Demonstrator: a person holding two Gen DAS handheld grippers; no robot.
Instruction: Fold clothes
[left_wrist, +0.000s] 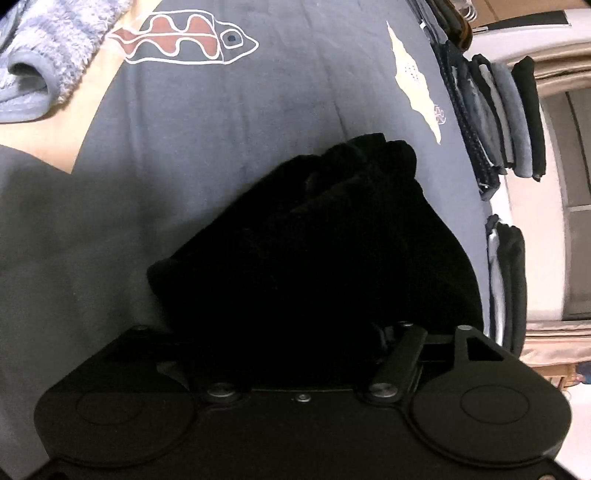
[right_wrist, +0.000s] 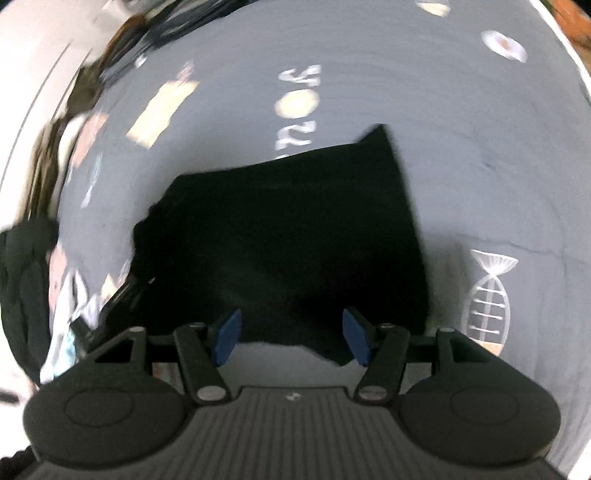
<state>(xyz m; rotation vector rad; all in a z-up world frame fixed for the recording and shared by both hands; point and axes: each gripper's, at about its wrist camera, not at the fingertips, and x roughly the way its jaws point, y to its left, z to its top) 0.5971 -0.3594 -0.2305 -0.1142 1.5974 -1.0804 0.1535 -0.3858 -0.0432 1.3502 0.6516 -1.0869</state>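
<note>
Black garment (left_wrist: 314, 243) lies bunched on grey printed bedspread (left_wrist: 229, 110), directly ahead of both tools.

Left gripper (left_wrist: 295, 354): fingers buried under dark cloth, cannot tell whether clenched or released.

Right gripper (right_wrist: 291, 338): blue pads (right_wrist: 229, 336) spread apart, nothing pressed between; garment's near edge just beyond them.

Risk: hidden left fingers may snag several layers, so fold drags crooked. Right view blurred, so aim on near corner is uncertain.

Room: bare bedspread on far side and to left. Folded stack (left_wrist: 495, 122) lines right edge; fuzzy blue garment (left_wrist: 48, 62) at far left.
</note>
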